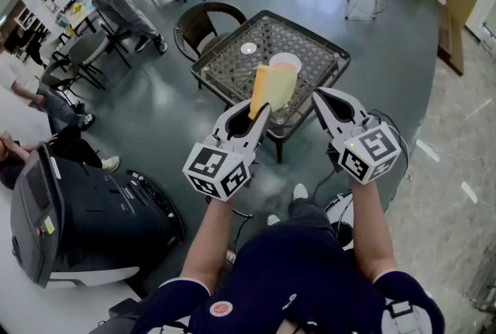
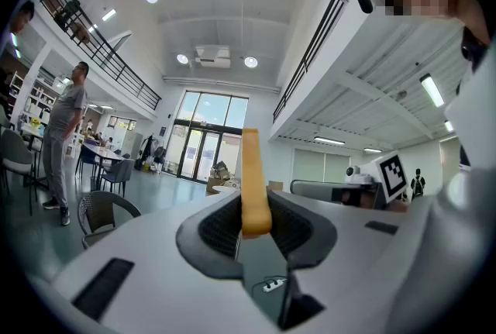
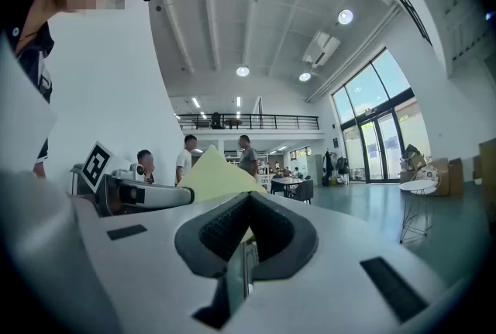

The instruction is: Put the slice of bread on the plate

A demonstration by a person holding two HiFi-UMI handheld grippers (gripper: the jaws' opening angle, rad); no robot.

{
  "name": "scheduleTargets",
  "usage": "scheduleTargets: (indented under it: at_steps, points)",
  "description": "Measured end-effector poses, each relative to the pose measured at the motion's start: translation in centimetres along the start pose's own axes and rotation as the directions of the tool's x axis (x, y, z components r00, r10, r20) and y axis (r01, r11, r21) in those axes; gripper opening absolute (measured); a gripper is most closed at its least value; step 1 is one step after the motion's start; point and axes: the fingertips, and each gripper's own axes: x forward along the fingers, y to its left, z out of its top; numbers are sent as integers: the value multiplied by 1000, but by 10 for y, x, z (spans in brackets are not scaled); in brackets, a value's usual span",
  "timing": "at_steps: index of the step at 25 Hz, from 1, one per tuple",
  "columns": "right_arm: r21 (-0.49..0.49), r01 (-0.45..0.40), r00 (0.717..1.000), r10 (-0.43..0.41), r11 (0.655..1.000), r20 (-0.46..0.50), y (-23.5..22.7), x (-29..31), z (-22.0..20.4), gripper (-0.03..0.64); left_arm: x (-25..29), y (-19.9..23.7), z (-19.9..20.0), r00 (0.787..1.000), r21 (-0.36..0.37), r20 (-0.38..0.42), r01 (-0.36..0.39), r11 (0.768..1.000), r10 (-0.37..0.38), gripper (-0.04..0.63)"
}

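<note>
Bread (image 1: 275,84) upright, clamped in left gripper (image 1: 256,114), in the air above counter (image 1: 318,53). Plate (image 1: 285,58) on counter behind it. Right gripper (image 1: 320,100) clenched, empty, just beside bread.

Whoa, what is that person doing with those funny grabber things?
A person holds a pair of tongs in each hand. The left tongs are shut on a slice of bread and hold it upright in the air. Below and ahead stands a wire-topped table with a white plate on it. The bread is not on the plate yet. The right tongs are shut with nothing in them, just beside the bread.
</note>
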Motion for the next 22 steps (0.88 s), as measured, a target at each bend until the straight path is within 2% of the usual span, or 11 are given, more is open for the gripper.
scheduleTargets:
  at_steps: [7,22]
  points:
    - [-9,-25,1000,25,1000,6,12,1,2,6,-5,-1,1,1000,0,0,8,1000,-8,89]
    - [-19,-21,1000,21,1000,-17,25,14,-4,6,-14,9,-1,999,-15,16,33,999,-33,89]
